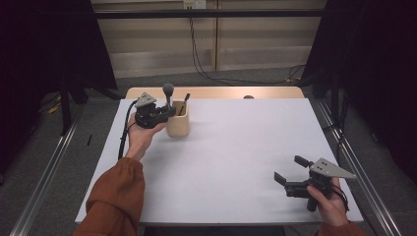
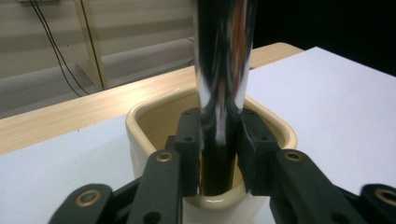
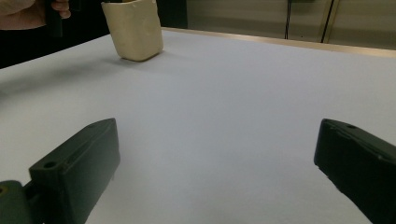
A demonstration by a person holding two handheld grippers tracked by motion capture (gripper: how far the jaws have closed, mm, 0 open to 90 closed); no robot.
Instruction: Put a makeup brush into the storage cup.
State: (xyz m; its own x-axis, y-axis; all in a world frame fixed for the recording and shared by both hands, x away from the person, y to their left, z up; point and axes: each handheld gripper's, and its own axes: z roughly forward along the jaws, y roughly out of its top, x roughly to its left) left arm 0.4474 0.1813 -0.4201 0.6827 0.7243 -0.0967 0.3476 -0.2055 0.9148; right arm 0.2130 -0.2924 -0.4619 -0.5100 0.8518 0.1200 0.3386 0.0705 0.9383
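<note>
Left gripper view: left tongs point(image 2: 217, 140) sit at the rim of the cream holder point(image 2: 140, 135), pads flush against both sides of a shiny metal utensil handle point(image 2: 224, 70) that stands upright in it, so narrow and clamped on the handle. High view puts that holder point(image 1: 177, 124) at the far left of the white counter point(image 1: 236, 147), with the utensil's round dark end point(image 1: 168, 89) poking up beside a second thin dark utensil point(image 1: 185, 101). Right tongs point(image 1: 290, 169) are well apart at the near right, jaws wide with nothing between them, just above the counter.
</note>
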